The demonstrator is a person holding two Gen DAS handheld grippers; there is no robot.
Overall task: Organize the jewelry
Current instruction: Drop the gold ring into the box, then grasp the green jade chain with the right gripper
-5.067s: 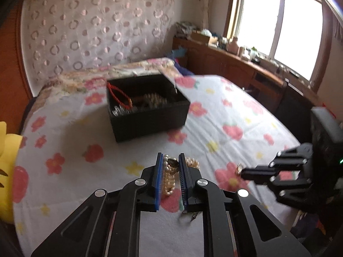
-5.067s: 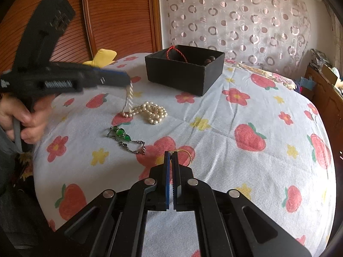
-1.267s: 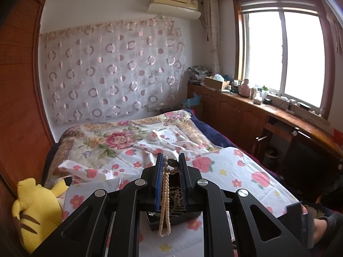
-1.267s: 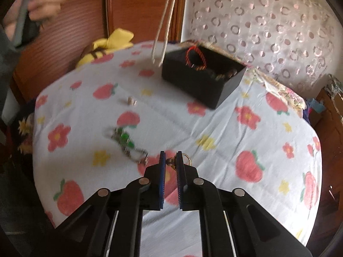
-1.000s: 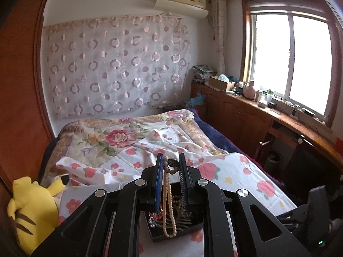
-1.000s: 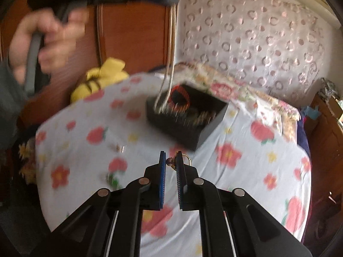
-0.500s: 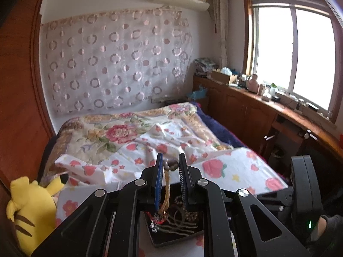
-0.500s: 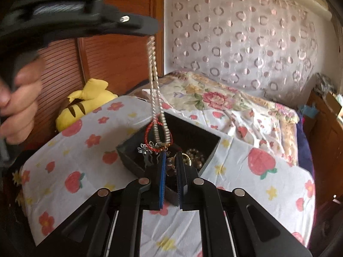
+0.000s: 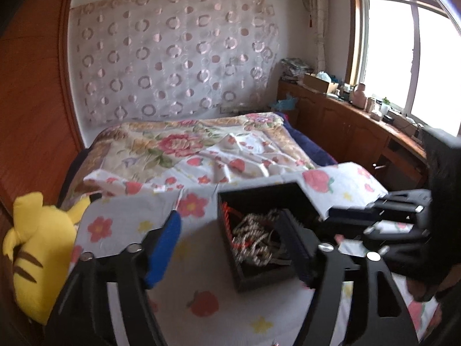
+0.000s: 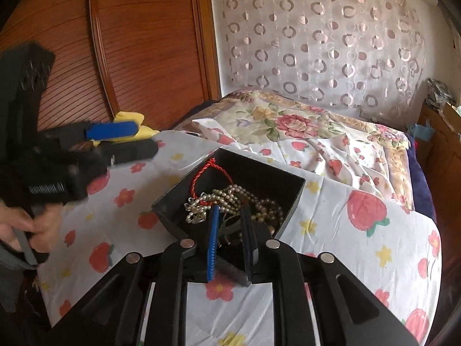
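A black jewelry box [image 10: 291, 199] stands on the flowered sheet and also shows in the left wrist view [image 9: 259, 276]. Inside lie a pearl necklace [image 10: 227, 196], a red cord bracelet [image 10: 207, 170] and darker beads. My left gripper [image 9: 230, 230] is wide open and empty, to the left of the box; it also shows in the right wrist view [image 10: 121, 141]. My right gripper [image 10: 230, 216] hangs open over the box's near side, nothing between its jaws. The right gripper appears in the left wrist view [image 9: 374, 213] at the box's right edge.
A yellow plush toy [image 9: 34, 248] lies at the bed's left edge by the wooden headboard [image 10: 129, 43]. A flowered quilt [image 9: 187, 150] is bunched behind the box. A wooden counter with clutter [image 9: 360, 115] runs under the window on the right.
My left gripper has opened and let the pearl necklace fall into the box, then swung left. My right gripper has opened over the box; the gold ring it held no longer shows.
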